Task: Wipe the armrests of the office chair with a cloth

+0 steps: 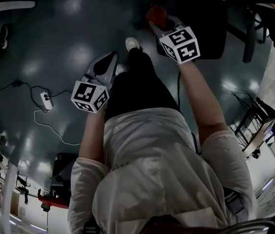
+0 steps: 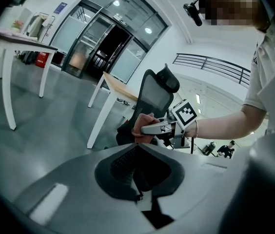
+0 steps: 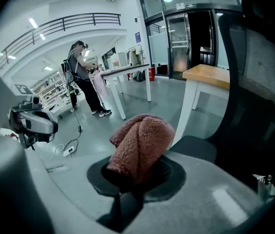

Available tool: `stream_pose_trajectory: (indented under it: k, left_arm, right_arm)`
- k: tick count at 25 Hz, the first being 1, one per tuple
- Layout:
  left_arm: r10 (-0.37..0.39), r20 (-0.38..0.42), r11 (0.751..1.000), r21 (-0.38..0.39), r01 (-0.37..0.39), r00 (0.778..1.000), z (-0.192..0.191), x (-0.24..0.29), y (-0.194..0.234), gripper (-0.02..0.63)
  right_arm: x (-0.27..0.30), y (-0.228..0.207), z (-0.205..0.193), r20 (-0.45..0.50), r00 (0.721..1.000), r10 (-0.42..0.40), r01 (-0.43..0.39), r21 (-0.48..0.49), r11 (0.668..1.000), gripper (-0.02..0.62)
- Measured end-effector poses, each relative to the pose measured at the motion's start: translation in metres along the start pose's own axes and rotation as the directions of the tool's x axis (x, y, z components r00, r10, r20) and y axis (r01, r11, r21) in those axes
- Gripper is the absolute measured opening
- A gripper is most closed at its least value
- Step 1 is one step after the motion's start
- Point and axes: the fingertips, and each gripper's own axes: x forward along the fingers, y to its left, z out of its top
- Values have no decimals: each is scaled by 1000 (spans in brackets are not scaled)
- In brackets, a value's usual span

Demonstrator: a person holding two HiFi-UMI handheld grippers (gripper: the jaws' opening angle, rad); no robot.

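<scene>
the right gripper (image 3: 138, 175) has its jaws clamped on a folded pink-red cloth (image 3: 142, 143), which bulges up out of the dark pads in a fat roll. its own view shows this best. the left gripper (image 2: 138, 179) has its jaws drawn together with nothing between them, the dark ribbed pads meeting at a seam.

in the head view the two grippers are well apart. the left one sits nearer the wearer's legs (image 1: 137, 82), over bare floor (image 1: 54, 43). the right one reaches further out, with the cloth at the edge of the office chair (image 1: 210, 28), whose seat is a dark slab. that view is too dark to tell whether cloth and chair touch.

the left gripper view looks across at the right gripper and shows what the head view cannot. the cloth is held in front of the chair's mesh back, with the headrest (image 2: 169, 79) above and a wood-topped table (image 2: 119, 86) behind.

the right gripper view has the mesh back close on its right and the seat just beyond the cloth. i cannot tell which part is an armrest.

this view alone catches a second person (image 3: 81, 77) standing at a white table (image 3: 127, 69), well away. a power strip (image 3: 69, 151) lies with its cable on the floor, and the head view shows it out to the left gripper's side.
</scene>
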Motion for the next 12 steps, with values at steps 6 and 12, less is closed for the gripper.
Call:
stream_pose_trajectory:
  k: [6,12]
  left_arm:
    - [-42,-31,999,33,43,999,-21,-28,-18,17]
    - [-68,-42,994,87,71,997,-33,-51,-29,15]
  right_arm:
    - [-26,46,-27,57,998,9,-13,73,997,49]
    - [-48,83,-61,74,997,1,-10,126,992,49]
